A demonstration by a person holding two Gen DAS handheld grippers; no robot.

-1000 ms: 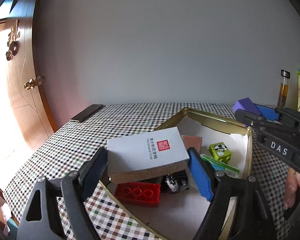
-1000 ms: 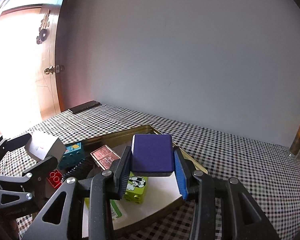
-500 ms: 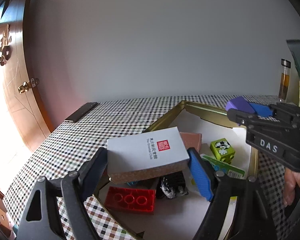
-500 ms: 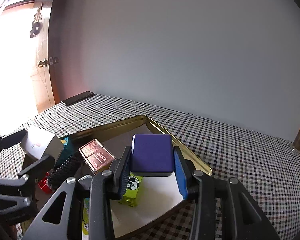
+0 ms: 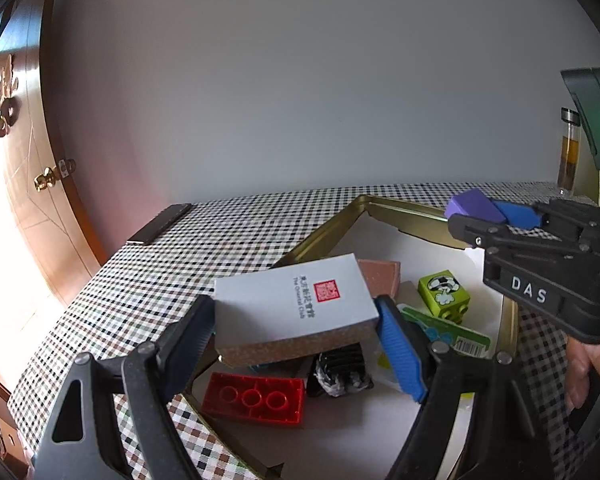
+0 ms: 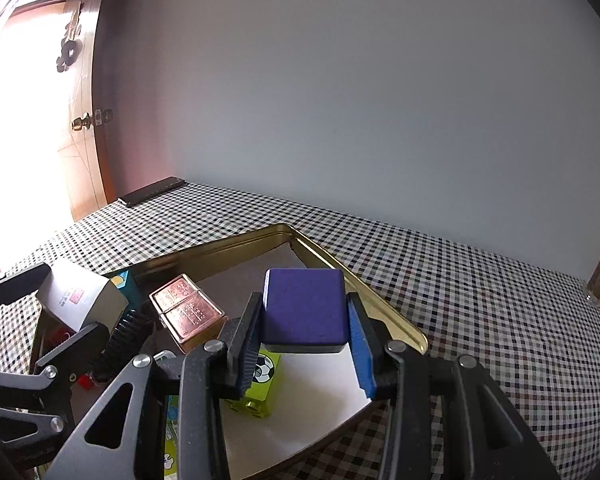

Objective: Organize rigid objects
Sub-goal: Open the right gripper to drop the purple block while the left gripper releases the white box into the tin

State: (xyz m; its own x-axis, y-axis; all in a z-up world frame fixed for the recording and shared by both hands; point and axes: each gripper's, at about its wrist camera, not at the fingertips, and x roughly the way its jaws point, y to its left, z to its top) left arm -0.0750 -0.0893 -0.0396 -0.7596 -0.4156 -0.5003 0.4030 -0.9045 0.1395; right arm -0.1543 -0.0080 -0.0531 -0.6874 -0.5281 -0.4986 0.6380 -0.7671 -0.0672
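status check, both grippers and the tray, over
Left gripper shut on white box. Right gripper shut on purple block. Both held above gold tray. Green brick sits directly under the block.

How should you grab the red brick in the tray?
Pinch the red brick across its two long sides, coming from above. It lies flat with its studs up in the gold tray, so those straight sides probably give the pads the best hold.
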